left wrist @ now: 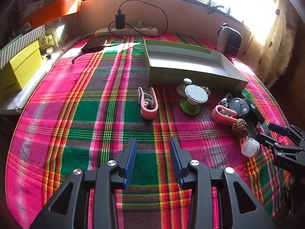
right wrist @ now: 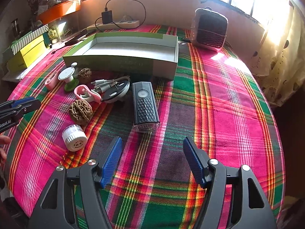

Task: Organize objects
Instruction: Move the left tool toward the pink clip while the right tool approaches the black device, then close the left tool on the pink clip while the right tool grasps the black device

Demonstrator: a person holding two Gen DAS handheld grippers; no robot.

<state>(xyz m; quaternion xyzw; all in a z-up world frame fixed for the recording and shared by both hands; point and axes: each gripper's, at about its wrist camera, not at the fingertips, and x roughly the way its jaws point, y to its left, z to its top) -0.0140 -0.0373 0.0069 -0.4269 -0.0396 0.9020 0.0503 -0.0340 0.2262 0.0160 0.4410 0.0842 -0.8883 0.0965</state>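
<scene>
Loose items lie on the plaid cloth in front of a shallow green box (left wrist: 190,76) (right wrist: 118,64). Among them are two pink clips (left wrist: 147,105) (left wrist: 223,115), a green-and-white round stand (left wrist: 192,99), a walnut (right wrist: 81,111), a small white jar (right wrist: 74,137), a black round device (right wrist: 116,93), white cables (right wrist: 106,83) and a black bike light (right wrist: 145,105). My left gripper (left wrist: 153,141) hovers open over bare cloth, short of the pink clip. My right gripper (right wrist: 152,139) is open and empty just short of the bike light, with the jar to its left.
A power strip with a black charger (left wrist: 120,22) lies along the back wall. A small heater (right wrist: 209,29) stands at the back right. Yellow boxes (left wrist: 21,66) sit on the left ledge, a curtain (right wrist: 282,57) hangs on the right. A person's fingers (right wrist: 3,145) show at the left edge.
</scene>
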